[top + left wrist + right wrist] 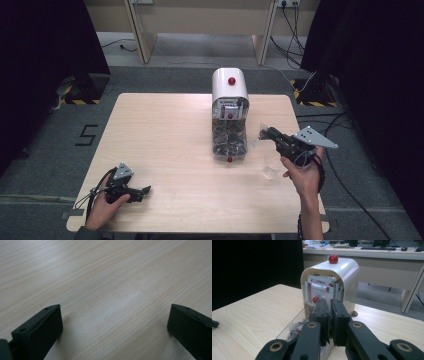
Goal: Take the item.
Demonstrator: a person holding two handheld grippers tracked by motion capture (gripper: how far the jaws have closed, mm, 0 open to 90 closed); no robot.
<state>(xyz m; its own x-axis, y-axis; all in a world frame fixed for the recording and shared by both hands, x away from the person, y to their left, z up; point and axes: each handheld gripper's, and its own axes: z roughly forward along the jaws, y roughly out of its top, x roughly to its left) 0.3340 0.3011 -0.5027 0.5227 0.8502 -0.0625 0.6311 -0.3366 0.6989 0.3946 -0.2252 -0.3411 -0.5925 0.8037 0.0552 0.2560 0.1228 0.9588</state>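
Writing: a dark "5" (88,135) is marked on the grey floor, left of the table in the high view; the packets inside the dispenser carry red and green print too small to read.
Dispenser: one white dome-topped box (229,89) stands at the centre of the high view, on the far half of the table (165,150); its clear drawer (229,140) is pulled out toward the viewer, full of small packets.
Red knobs: three, counted in the high view: one on the dome (231,81), one on the front (230,116), one at the drawer's near end (229,159).
Right gripper (263,132): centre right of the high view, just right of the drawer; in the right gripper view its jaws are pressed together, and a clear plastic bag (267,162) hangs below it; whether the jaws pinch the bag I cannot tell.
Left gripper (146,190): lower left of the high view, low over the table; jaws spread wide, bare wood between them.
Grippers: two, one in each hand.
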